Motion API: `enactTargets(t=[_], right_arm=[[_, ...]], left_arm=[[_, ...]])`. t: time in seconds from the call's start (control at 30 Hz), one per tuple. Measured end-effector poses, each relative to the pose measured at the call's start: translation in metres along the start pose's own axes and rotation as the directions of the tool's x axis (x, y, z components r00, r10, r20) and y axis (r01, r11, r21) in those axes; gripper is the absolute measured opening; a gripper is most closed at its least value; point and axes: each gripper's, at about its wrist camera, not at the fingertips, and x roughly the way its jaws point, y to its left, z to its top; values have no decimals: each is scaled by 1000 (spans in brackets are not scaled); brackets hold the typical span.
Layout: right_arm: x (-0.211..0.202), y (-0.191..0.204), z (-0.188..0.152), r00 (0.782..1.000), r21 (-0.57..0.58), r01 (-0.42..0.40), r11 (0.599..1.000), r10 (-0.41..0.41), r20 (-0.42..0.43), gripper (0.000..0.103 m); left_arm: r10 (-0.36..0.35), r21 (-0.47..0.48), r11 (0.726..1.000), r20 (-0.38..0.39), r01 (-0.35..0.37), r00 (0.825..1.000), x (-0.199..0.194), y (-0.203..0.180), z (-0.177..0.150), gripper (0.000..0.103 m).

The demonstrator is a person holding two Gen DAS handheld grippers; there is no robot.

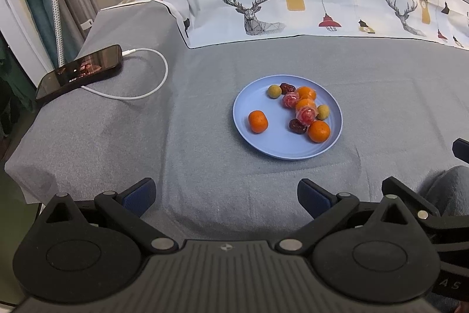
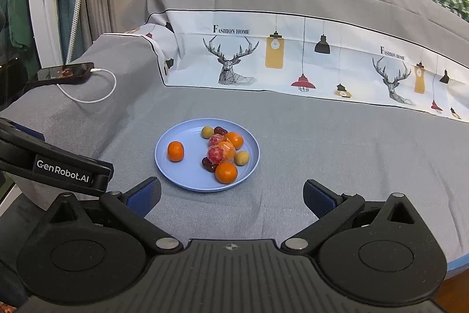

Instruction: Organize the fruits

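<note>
Hovering near the plate (image 1: 249, 137), both the left gripper (image 1: 225, 195) and right gripper (image 2: 231, 195) gape empty; all fruit (image 1: 304, 107) lies on it, whether gathered or awaiting sorting.

Grey-covered bed (image 1: 205, 166). At centre, a blue plate (image 1: 258, 148) resting flat; toward ten o'clock, a dark phone (image 1: 79, 72) with white cable (image 1: 158, 84) plugged in; at twelve o'clock, a deer-print folded quilt (image 1: 293, 5).
</note>
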Motion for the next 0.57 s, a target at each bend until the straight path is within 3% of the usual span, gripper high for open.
enactTargets(t=[0.57], right_arm=[[1, -1, 0, 1000, -2, -7, 1000, 7, -7, 102]], left_arm=[[8, 1, 1000, -11, -8, 1000, 1, -2, 3, 103]])
